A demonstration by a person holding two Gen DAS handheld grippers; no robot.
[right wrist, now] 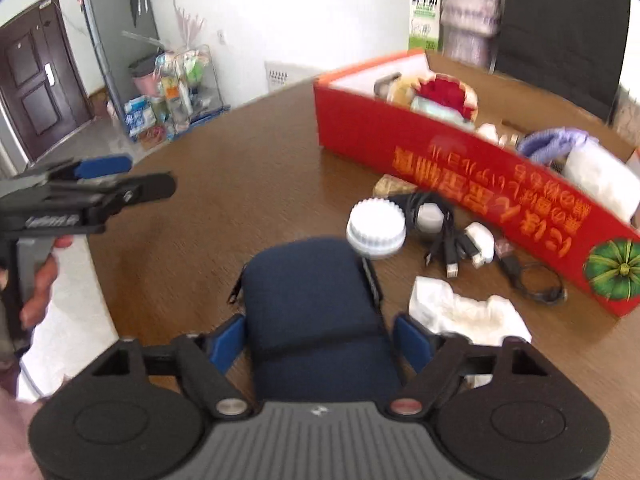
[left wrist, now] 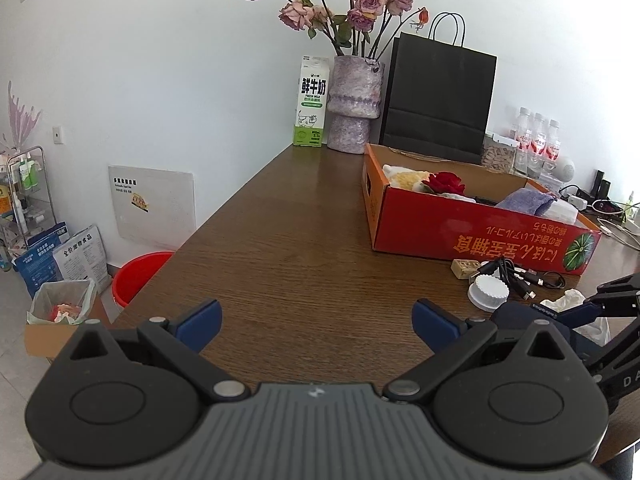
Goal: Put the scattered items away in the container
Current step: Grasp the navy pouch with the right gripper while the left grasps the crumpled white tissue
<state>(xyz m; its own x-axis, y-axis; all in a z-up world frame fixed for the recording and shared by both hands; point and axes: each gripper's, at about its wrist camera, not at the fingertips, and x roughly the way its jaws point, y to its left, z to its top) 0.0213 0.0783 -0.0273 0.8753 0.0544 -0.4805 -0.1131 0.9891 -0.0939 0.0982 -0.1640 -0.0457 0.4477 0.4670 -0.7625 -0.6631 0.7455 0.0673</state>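
Your right gripper (right wrist: 318,344) straddles the navy pouch (right wrist: 312,300) near the table's (left wrist: 280,240) near edge; its jaws stand apart, pads beside the pouch but not visibly pressing it. Your left gripper (left wrist: 316,326) hangs wide open over bare wood. The red box (right wrist: 440,152) sits toward the far edge, with the white cap (right wrist: 376,228), cables (right wrist: 452,240) and tissue (right wrist: 464,312) along its front wall.

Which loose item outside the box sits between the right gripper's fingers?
The dark navy fabric pouch; the white ribbed cap, cables and crumpled tissue lie farther off.
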